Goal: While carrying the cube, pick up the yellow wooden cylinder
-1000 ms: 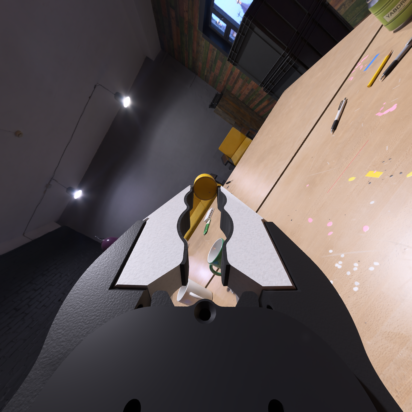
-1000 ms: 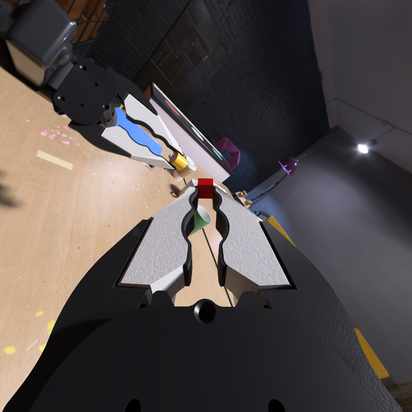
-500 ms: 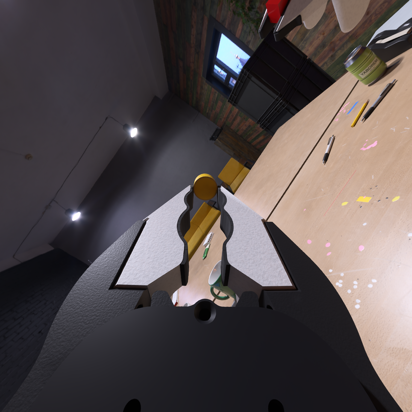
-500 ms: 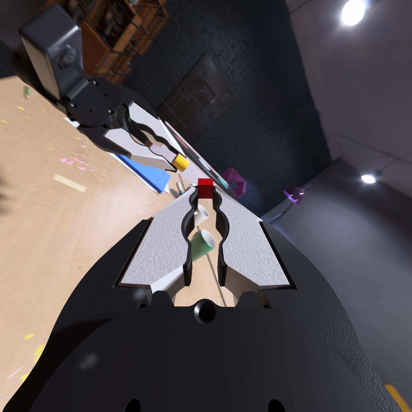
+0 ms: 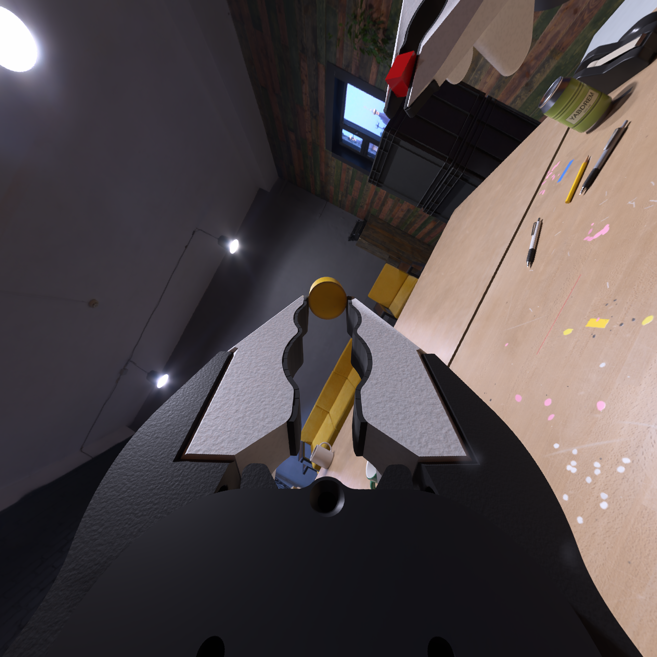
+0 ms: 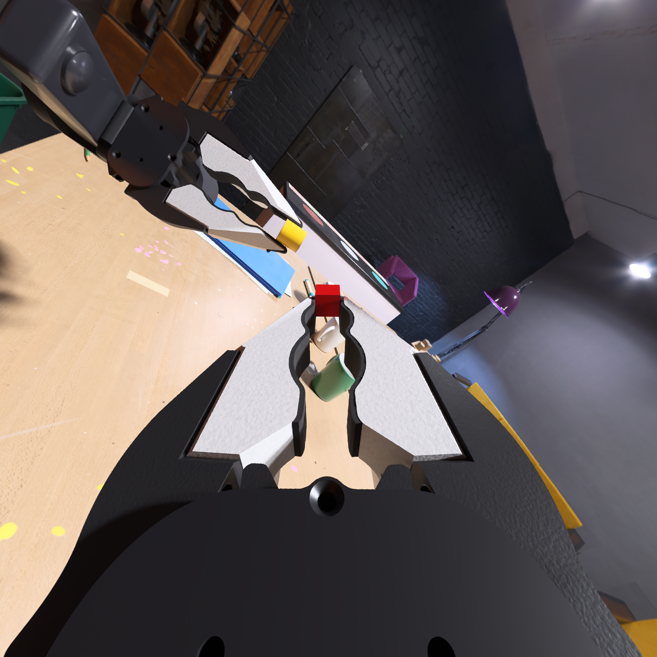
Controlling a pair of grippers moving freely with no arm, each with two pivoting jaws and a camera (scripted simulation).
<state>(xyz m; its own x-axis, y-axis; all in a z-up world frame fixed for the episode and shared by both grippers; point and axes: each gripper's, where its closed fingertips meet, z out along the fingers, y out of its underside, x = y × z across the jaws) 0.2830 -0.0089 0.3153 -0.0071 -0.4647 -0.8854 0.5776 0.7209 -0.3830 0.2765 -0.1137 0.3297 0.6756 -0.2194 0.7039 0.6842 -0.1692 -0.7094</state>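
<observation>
My left gripper (image 5: 327,300) is shut on the yellow wooden cylinder (image 5: 327,298), held at the fingertips high above the wooden table (image 5: 554,355). My right gripper (image 6: 327,302) is shut on the red cube (image 6: 327,300), also held in the air. In the right wrist view the left gripper (image 6: 284,236) shows at upper left with the yellow cylinder (image 6: 292,234) sticking out of its tips. In the left wrist view the right gripper's fingers (image 5: 441,53) show at the top with the red cube (image 5: 401,74).
On the table lie a green tin (image 5: 577,105), a yellow pencil (image 5: 576,179), two pens (image 5: 533,241), a beige mug (image 6: 326,336), a green cup (image 6: 333,378) and blue sheets (image 6: 256,261). A long white board (image 6: 337,263) and a purple lamp (image 6: 503,298) stand beyond.
Both grippers have risen and tilted, each keeping its object. The table has dropped away in both views, and the other gripper looms larger in each.
</observation>
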